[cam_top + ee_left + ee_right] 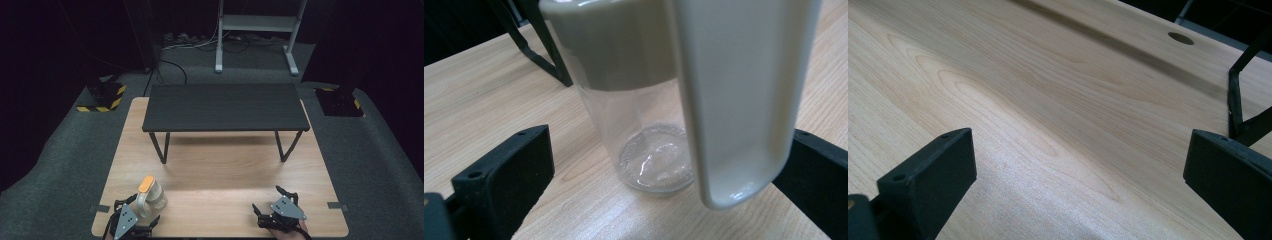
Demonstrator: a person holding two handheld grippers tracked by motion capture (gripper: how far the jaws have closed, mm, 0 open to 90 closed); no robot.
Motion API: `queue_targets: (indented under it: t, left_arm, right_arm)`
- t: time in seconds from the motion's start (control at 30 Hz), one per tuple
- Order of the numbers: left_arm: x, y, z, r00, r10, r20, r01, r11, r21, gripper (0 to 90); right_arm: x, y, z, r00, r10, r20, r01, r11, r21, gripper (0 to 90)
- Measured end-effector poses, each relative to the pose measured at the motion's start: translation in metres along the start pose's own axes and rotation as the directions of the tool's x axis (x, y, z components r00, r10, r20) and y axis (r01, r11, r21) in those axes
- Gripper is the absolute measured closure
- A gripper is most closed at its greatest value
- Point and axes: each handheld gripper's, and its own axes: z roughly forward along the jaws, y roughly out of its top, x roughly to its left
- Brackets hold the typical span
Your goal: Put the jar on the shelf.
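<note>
Clear jug (649,150) top cropped, between spread left tongs (664,185).

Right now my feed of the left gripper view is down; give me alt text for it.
A clear pitcher with a pale grey collar and a broad pale handle stands on the light wooden table, close between the open left tool jaws, the handle nearest the camera and neither jaw seen touching it. A black metal leg stands behind.

Dark raised shelf (225,106) on light wooden table (220,165).
</note>
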Motion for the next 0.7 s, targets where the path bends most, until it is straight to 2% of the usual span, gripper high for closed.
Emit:
queue_targets:
  t: [0.1, 0.43, 0.5, 0.7]
  left_arm:
    - [0.001, -0.001, -0.002, 1.0, -0.007, 0.0, 0.007, 0.9997, -0.022, 0.4]
    - [0.005, 0.0, -0.007, 0.9994, -0.033, 0.0, 0.033, 0.9985, -0.043, 0.4]
    - [0.007, 0.0, -0.009, 0.9983, -0.059, 0.001, 0.059, 0.9971, -0.049, 0.4]
    - [0.012, 0.005, -0.019, 0.9957, -0.093, 0.002, 0.093, 0.992, -0.085, 0.4]
  right_arm:
    - [-0.001, 0.0, 0.001, 1.0, 0.003, -0.004, -0.003, 1.0, 0.006, 0.0]
    - [-0.001, 0.0, 0.001, 1.0, 0.001, -0.004, -0.001, 1.0, 0.013, 0.0]
    - [0.0, 0.0, 0.001, 1.0, 0.0, -0.004, 0.0, 1.0, 0.015, 0.0]
    - [-0.001, 0.001, 0.001, 1.0, 0.001, -0.009, -0.001, 1.0, 0.016, 0.0]
